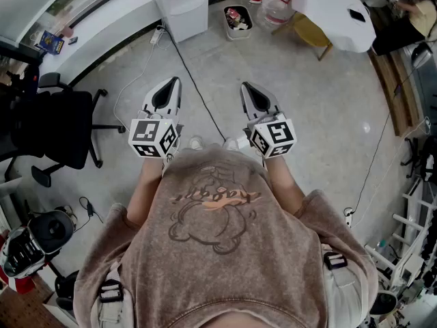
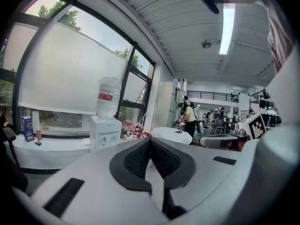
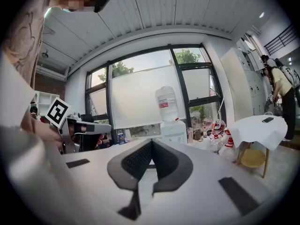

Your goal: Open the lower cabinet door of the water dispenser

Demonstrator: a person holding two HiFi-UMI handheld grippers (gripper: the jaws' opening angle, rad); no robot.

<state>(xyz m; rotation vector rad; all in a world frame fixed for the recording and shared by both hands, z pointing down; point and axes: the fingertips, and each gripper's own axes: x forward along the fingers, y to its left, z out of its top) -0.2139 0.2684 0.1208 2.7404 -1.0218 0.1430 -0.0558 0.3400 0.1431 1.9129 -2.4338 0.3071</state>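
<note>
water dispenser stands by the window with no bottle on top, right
Not quite. The water dispenser does stand by the window, but it has a large bottle on top. The right gripper view shows it clearly.

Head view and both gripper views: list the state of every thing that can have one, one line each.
left gripper: shut, empty
right gripper: shut, empty
water dispenser: lower door looks closed, untouched
water bottle: mounted on the dispenser
waste bin: holds rubbish
ceiling light: lit
</note>
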